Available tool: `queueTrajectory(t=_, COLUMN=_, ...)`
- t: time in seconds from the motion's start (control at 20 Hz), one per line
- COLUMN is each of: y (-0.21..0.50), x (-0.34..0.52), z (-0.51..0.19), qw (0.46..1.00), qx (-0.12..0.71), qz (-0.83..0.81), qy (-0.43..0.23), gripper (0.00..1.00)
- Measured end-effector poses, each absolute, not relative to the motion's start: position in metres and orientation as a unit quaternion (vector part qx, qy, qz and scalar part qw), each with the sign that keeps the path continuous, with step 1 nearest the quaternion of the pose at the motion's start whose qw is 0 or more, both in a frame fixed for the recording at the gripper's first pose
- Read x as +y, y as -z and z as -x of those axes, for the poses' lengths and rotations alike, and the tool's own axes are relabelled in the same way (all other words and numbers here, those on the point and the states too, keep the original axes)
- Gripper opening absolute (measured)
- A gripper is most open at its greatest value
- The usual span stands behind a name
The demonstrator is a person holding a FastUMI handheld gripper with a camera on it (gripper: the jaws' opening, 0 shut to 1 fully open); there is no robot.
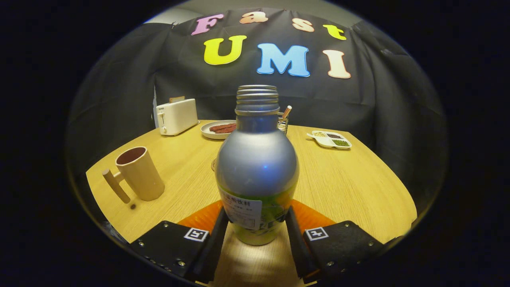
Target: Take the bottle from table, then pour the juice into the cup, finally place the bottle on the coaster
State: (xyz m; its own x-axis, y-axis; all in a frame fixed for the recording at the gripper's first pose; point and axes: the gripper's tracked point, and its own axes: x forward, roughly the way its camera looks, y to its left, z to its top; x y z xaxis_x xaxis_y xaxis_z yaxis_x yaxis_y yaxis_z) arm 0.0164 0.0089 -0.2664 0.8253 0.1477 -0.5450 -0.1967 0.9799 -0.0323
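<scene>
A silver bottle (257,163) with a green lower label and an open threaded neck stands upright between my fingers. My gripper (257,217) is shut on the bottle, with both fingers (218,233) pressing on its lower sides. An orange coaster (201,217) lies on the table just beyond the fingertips and shows on both sides of the bottle's base. I cannot tell if the base touches it. A tan cup (139,173) with a wooden handle stands upright to the left of the bottle, well apart from it.
The round wooden table (350,183) carries a white toaster (177,116) at the far left. A plate of sausages (218,129) and a utensil holder (283,121) sit behind the bottle. A divided dish (330,139) is at the far right.
</scene>
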Motion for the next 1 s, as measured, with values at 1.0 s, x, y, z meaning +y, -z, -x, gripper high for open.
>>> queueTrajectory(t=1.0, y=0.227, x=0.071, z=-0.045, qw=0.903, qx=0.235, qz=0.309, qy=-0.185, gripper=0.73)
